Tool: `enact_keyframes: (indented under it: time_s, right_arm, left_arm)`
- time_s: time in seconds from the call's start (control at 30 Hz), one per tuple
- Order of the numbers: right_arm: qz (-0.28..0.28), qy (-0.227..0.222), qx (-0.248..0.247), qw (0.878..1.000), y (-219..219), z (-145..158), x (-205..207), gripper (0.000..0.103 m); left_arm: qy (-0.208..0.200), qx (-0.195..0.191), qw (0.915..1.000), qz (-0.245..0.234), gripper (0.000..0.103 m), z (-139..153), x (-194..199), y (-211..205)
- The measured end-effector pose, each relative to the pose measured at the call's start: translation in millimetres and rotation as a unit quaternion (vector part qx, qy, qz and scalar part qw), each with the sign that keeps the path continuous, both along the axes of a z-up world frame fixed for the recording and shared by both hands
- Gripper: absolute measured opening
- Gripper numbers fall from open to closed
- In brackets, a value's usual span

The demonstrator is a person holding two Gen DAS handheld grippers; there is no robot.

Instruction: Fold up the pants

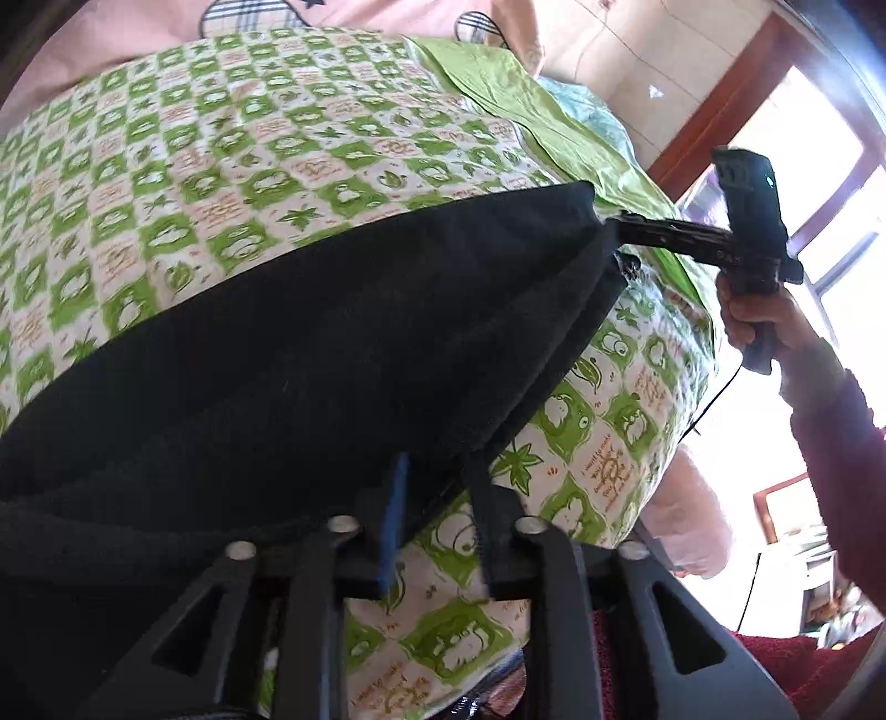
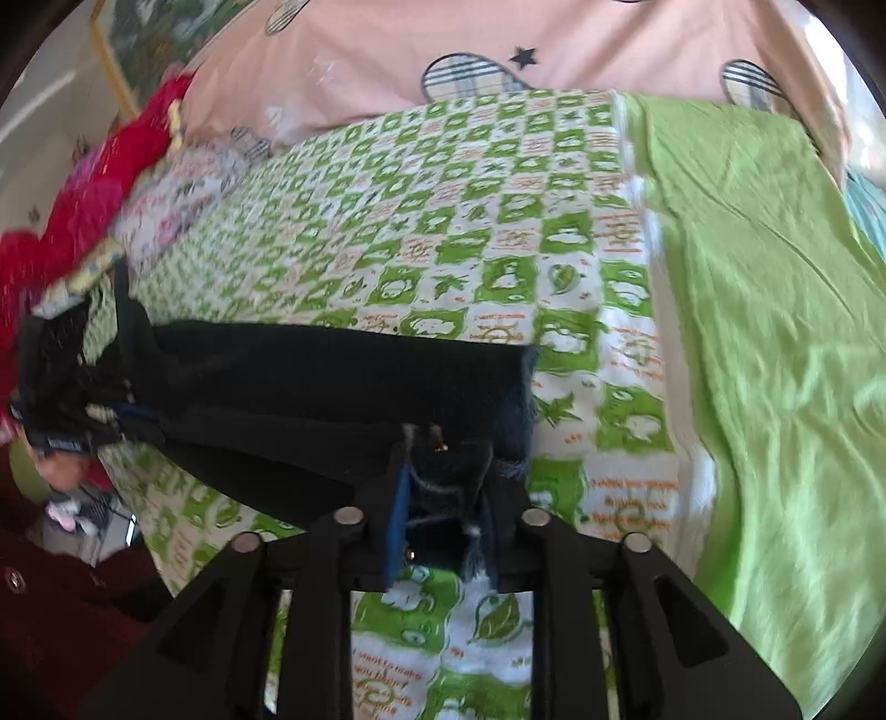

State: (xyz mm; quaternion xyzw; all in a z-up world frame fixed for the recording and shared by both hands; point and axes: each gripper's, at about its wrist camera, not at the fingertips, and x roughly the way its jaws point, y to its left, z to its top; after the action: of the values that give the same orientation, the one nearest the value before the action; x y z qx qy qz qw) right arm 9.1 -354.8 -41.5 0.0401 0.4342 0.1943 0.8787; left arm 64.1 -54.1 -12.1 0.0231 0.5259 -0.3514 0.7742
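Both grippers, left and right, stand partly apart with the pants edge between; let go cleanly, keeping edges aligned on the quilt

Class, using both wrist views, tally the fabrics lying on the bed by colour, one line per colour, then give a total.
Black: 1, the pants
Green-and-white check: 1, the quilt
Plain lime green: 1, the sheet
Pink with plaid patches: 1, the cover
Red: 1, the garment
Total: 5
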Motion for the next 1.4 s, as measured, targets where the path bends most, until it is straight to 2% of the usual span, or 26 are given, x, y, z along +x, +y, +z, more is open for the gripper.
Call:
enact_keyframes:
  time_s: [0.03,0.07,0.2,0.23,0.3,0.4,0.7,0.9,0.97,1.23,1.33,1.4]
  right_arm:
    - [-0.008,-0.004,-0.003,1.000,-1,3,-4,0.042]
    - [-0.013,-0.008,-0.002,1.000,-2,6,-7,0.044]
    - [-0.038,-0.045,0.021,0.998,-3,28,-24,0.046]
    - [-0.043,-0.055,0.026,0.997,-2,33,-28,0.047]
    - [-0.045,-0.075,0.041,0.995,5,42,-34,0.049]
    - [-0.021,-0.090,0.070,0.993,29,48,-39,0.053]
    - [0.096,-0.071,0.115,0.986,143,27,-29,0.053]
    - [0.157,-0.061,0.111,0.980,207,16,-28,0.053]
    - [0.176,-0.058,0.105,0.977,224,14,-29,0.053]
    - [0.262,-0.047,0.064,0.962,304,-1,-35,0.053]
    - [0.284,-0.046,0.046,0.957,328,-6,-34,0.053]
    - [0.298,-0.050,0.024,0.953,344,-10,-35,0.053]
  left_arm:
    - [-0.002,0.000,0.9999,0.011,0.040,2,-2,4]
    - [-0.001,-0.002,0.9998,0.020,0.046,3,-3,8]
    - [0.004,-0.020,0.9980,0.060,0.053,13,-13,31]
    - [0.004,-0.022,0.9971,0.073,0.059,16,-15,38]
    - [0.004,-0.028,0.9949,0.097,0.060,20,-20,54]
    - [0.009,-0.032,0.9903,0.135,0.060,22,-27,79]
    - [0.031,-0.033,0.9694,0.241,0.060,16,-62,163]
    - [0.038,-0.035,0.9400,0.337,0.060,12,-86,233]
    - [0.037,-0.033,0.9266,0.373,0.060,12,-91,256]
    - [0.043,-0.056,0.8596,0.506,0.060,2,-95,347]
    - [0.043,-0.054,0.8458,0.529,0.058,-1,-89,364]
    - [0.041,-0.053,0.8412,0.537,0.057,-3,-84,370]
